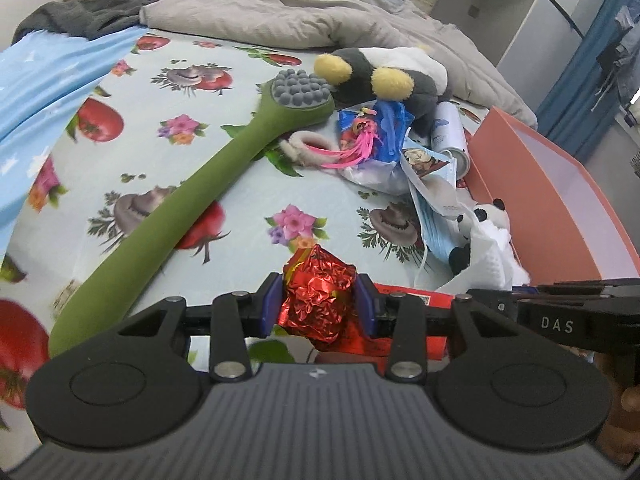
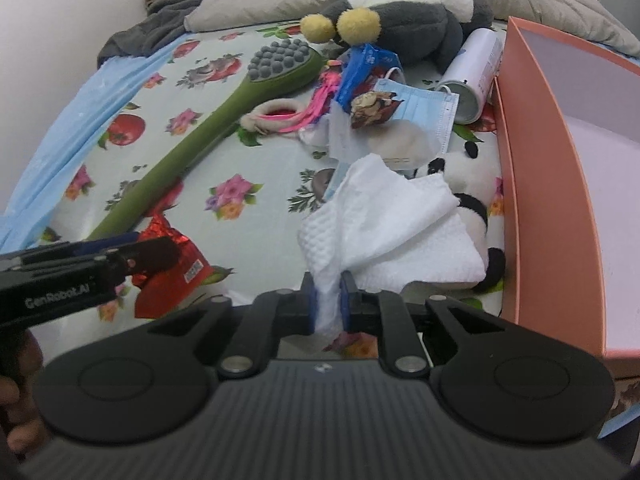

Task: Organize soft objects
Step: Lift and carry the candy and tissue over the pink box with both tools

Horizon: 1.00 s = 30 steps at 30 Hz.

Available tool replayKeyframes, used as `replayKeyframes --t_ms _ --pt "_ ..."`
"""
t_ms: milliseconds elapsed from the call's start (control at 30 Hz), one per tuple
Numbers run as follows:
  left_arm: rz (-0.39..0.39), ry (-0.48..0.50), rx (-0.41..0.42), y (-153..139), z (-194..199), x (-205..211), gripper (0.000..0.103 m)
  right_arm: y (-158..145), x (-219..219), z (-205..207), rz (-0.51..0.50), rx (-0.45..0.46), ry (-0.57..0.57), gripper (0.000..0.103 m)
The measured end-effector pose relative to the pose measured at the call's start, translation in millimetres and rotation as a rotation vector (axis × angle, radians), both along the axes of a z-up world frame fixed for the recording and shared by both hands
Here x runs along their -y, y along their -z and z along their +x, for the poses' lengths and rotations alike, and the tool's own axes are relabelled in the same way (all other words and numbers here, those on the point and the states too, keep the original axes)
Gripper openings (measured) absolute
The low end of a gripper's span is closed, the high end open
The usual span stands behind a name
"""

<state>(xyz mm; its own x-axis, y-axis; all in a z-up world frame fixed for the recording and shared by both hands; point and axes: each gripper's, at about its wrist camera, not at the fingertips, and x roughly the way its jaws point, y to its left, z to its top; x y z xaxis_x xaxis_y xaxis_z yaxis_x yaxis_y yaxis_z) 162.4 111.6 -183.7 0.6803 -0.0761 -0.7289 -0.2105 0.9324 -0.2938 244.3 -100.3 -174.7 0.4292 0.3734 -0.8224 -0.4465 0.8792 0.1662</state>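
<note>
The left gripper is clamping a crumpled red foil wrapper between its blue pads, lifted over the fruit-print bedsheet. The right gripper is pinching a white textured cloth tightly, its jaws nearly closed on the bunched fabric. Just beyond the cloth, a small panda plush is lying beside the near wall of the pink box on the right. Farther left, a green massage brush is stretching diagonally. At the far end, a grey-and-white plush is resting against the beige quilt.
</note>
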Motion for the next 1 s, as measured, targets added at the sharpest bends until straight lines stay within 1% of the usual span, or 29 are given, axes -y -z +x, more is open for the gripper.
replayKeyframes --t_ms 200,367,533,733,900,1000 --pt "-0.004 -0.015 0.022 -17.3 -18.3 7.3 0.045 -14.4 5.1 -18.8 0.033 0.032 0.002 0.016" --pt "-0.030 -0.026 0.035 -33.2 -35.8 15.7 0.046 -28.8 14.2 -36.2 0.056 0.056 0.004 0.016" --pt "-0.024 -0.020 0.063 -51.6 -43.3 26.0 0.046 -43.1 24.9 -47.6 0.070 0.088 0.018 0.016" --pt "-0.008 -0.003 0.121 -88.0 -40.8 36.5 0.046 -74.1 36.6 -53.0 0.111 0.172 0.024 0.016" --pt "0.007 0.023 0.187 -127.8 -38.7 47.7 0.046 -105.0 52.6 -55.1 0.154 0.245 0.037 0.016" --pt "0.002 0.048 0.232 -151.4 -35.4 57.4 0.046 -123.0 64.2 -54.2 0.176 0.286 0.060 0.016"
